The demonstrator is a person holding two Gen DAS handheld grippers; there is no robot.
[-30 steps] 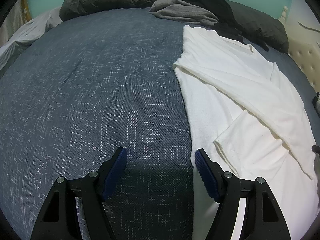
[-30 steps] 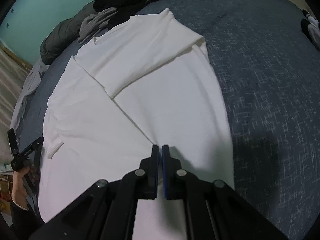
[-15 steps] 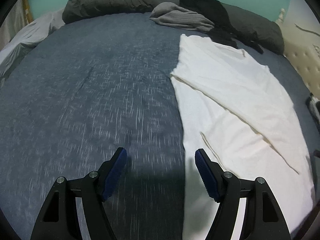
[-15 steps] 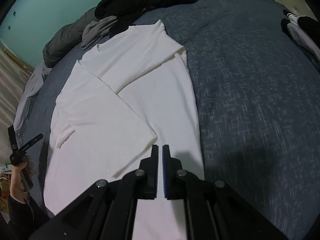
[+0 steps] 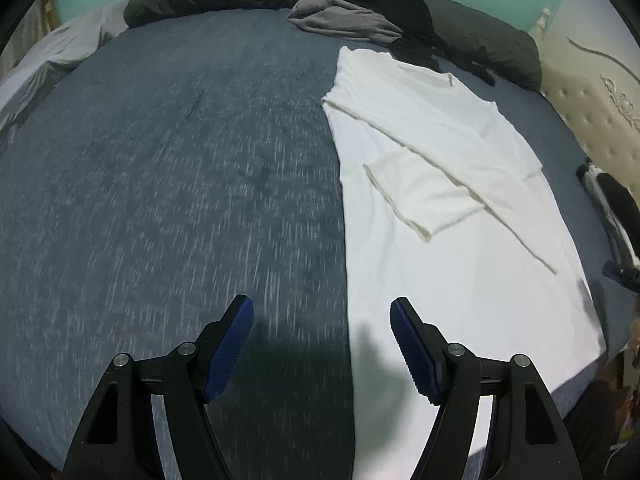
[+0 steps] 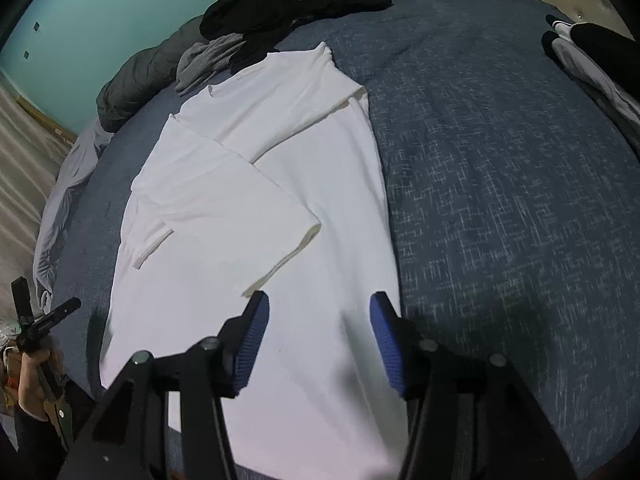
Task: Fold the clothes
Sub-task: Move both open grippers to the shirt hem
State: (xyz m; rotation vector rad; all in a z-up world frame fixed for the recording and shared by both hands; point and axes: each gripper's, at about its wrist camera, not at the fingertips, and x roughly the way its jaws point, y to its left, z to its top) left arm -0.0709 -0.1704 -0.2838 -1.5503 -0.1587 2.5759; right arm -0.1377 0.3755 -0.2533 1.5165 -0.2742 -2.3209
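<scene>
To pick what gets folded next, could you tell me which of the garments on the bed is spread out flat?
The white T-shirt, lying flat with both sleeves folded inward. The grey garment and black garment sit crumpled at the bed's far edge.

Both wrist cameras look down the bed from its foot, low and near the white shirt (image 5: 460,240) (image 6: 288,240). The left view sits off the shirt's left edge, the right one above its hem (both show the shirt and the dark pile beyond its collar).
</scene>
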